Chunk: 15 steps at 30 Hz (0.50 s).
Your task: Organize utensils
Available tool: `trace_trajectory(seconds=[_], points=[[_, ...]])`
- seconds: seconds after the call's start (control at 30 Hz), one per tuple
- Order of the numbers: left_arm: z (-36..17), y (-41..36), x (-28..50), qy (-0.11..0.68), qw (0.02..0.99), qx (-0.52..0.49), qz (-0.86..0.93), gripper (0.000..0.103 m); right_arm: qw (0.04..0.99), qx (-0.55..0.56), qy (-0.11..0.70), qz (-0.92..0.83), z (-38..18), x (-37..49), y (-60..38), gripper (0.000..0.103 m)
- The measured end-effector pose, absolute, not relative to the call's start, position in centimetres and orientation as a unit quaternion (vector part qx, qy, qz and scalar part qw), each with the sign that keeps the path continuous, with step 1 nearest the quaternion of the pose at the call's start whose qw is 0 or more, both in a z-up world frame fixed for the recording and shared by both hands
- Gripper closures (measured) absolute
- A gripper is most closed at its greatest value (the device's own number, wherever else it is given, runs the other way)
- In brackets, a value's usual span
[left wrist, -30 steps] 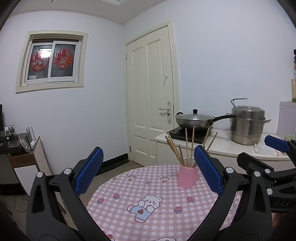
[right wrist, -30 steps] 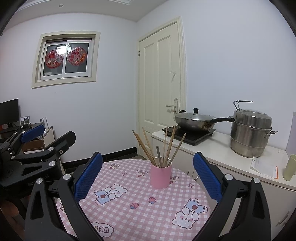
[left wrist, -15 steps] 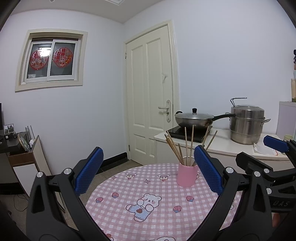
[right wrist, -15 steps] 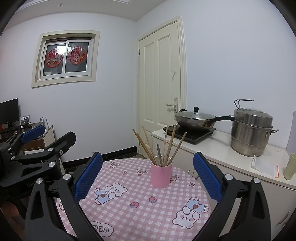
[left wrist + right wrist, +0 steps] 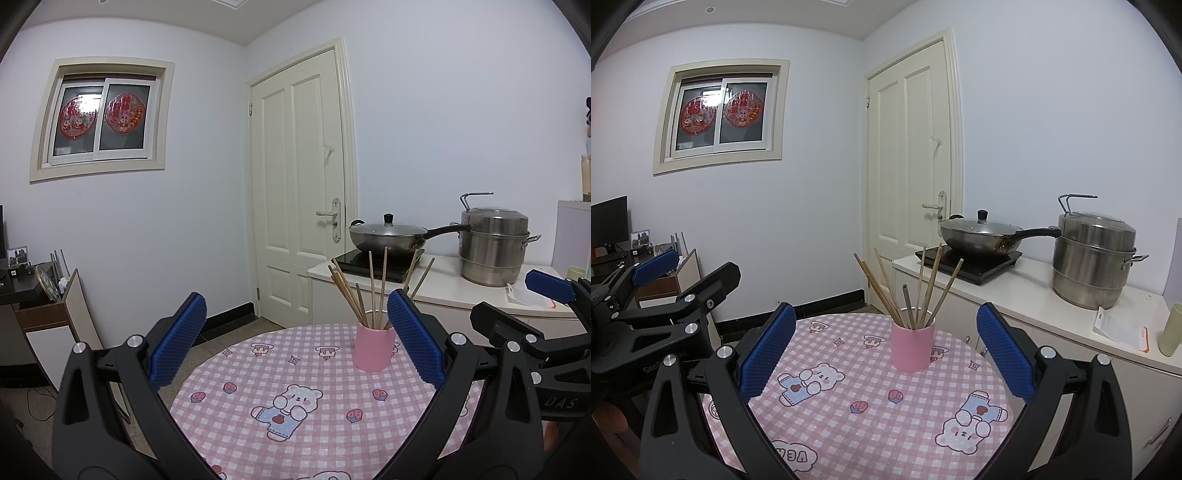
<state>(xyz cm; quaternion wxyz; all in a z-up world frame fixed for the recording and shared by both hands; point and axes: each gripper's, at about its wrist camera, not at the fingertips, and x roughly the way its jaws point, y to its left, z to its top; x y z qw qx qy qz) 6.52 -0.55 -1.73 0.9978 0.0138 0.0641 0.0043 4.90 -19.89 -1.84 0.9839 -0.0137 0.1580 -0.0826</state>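
Observation:
A pink cup point(image 5: 373, 349) point(image 5: 911, 347) stands upright near the far edge of the round table with the pink checked cloth point(image 5: 295, 424) point(image 5: 857, 406). Several wooden chopsticks point(image 5: 372, 288) point(image 5: 925, 291) stand fanned out in it, with one grey utensil handle point(image 5: 907, 304) among them. My left gripper point(image 5: 295, 343) is open and empty, held above the table short of the cup. My right gripper point(image 5: 886, 347) is open and empty, with the cup seen between its blue pads point(image 5: 1004, 354). Each gripper shows at the edge of the other's view.
A white counter point(image 5: 1052, 317) runs behind the table on the right with an induction hob, a lidded wok point(image 5: 979, 236), a steel steamer pot point(image 5: 1093, 266), a paper card and a pale green cup point(image 5: 1171, 328). A white door point(image 5: 303, 192) is behind. A desk point(image 5: 22, 295) is at left.
Both views have shifted only slightly; the cup sits marginally lower and nearer in frame. Both grippers stay open and empty.

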Motion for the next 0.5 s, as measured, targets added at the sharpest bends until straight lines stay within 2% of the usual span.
trace_trajectory(seconds=[0.5], points=[[-3.2,-0.5,8.4,0.089,0.996,0.015,0.005,0.006,0.981,-0.005,0.176,-0.082,-3.5,6.2,-20.4,0.008]])
